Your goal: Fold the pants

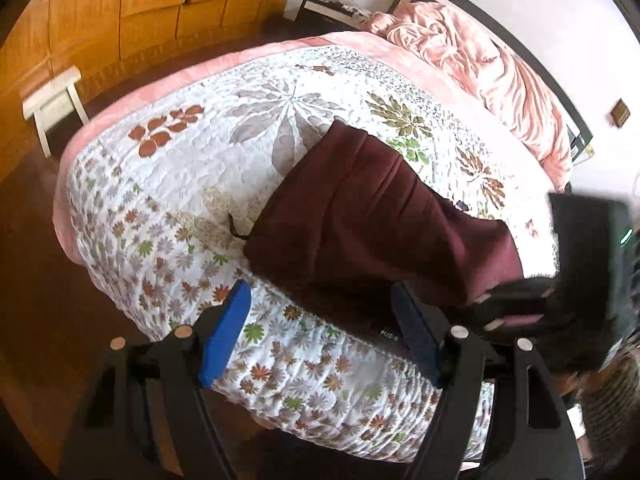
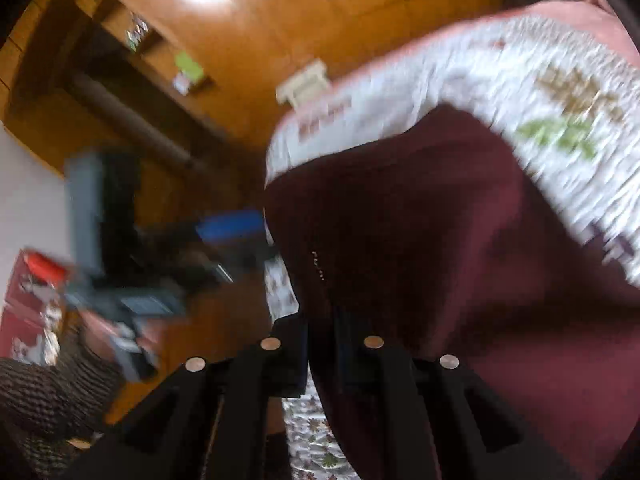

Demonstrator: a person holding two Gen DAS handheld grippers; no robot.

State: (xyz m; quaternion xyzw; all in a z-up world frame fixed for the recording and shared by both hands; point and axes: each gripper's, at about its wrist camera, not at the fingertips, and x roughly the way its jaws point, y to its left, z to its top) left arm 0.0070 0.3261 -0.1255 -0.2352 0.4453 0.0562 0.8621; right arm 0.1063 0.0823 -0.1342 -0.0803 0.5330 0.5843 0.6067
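Note:
Dark maroon pants (image 1: 372,216) lie partly folded on a floral quilt near the bed's front edge. My left gripper (image 1: 320,304) is open, its blue fingers (image 1: 226,332) apart over the quilt just in front of the pants, empty. My right gripper (image 1: 508,312) enters from the right and is shut on the pants' near right edge. In the blurred right wrist view the pants (image 2: 440,240) fill the middle, pinched between the right gripper's (image 2: 322,344) black fingers. The left gripper (image 2: 224,232) shows to the left there.
The bed (image 1: 200,168) has a white floral quilt and a crumpled pink blanket (image 1: 492,72) at the head. A white stool (image 1: 52,100) stands on the dark floor by wooden cabinets (image 1: 120,12). A dark nightstand (image 1: 324,10) sits at the back.

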